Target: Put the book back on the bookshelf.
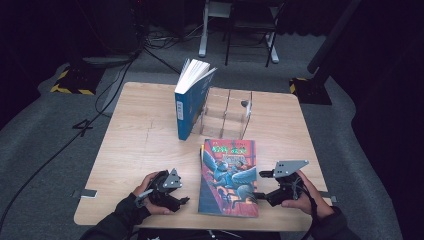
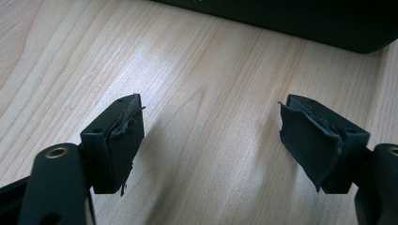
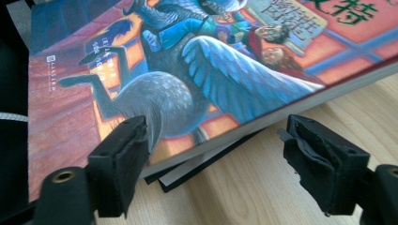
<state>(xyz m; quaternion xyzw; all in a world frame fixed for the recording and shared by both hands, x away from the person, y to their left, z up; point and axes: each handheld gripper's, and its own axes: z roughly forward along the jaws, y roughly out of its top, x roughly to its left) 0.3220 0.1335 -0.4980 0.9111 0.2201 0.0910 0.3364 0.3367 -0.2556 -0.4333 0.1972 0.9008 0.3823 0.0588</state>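
**Book Flat on the Table, Rack Slots Unfilled**

Closest to the high camera, your two hands sat at the near edge of the light wooden table (image 1: pixel 130 125), one on either side of the thick paperback book with the colourful illustrated cover (image 1: pixel 229 176). That book lay flat, cover up, near the front edge and just ahead of the clear acrylic divider rack (image 1: pixel 227 112). In the right gripper view, its near corner sat slightly raised, with a thin dark layer showing beneath it.

Your right gripper (image 1: pixel 261 186) rested at the book's right edge with its jaws spread wide. One jaw sat against the cover's corner and the other stood clear over bare wood, so nothing was clamped. Your left gripper (image 1: pixel 184 201) lay just left of the book, also with its jaws wide apart and only table grain between them. It was near the book but not touching it.

Judging by the layout, one blue hardcover book (image 1: pixel 189 102) already stood upright, leaning at the rack's left side with its pages fanned open at the top. The flat paperback seemed to be next. You had not yet gripped it, so lifting it, turning it upright and seating it in a slot all remained.
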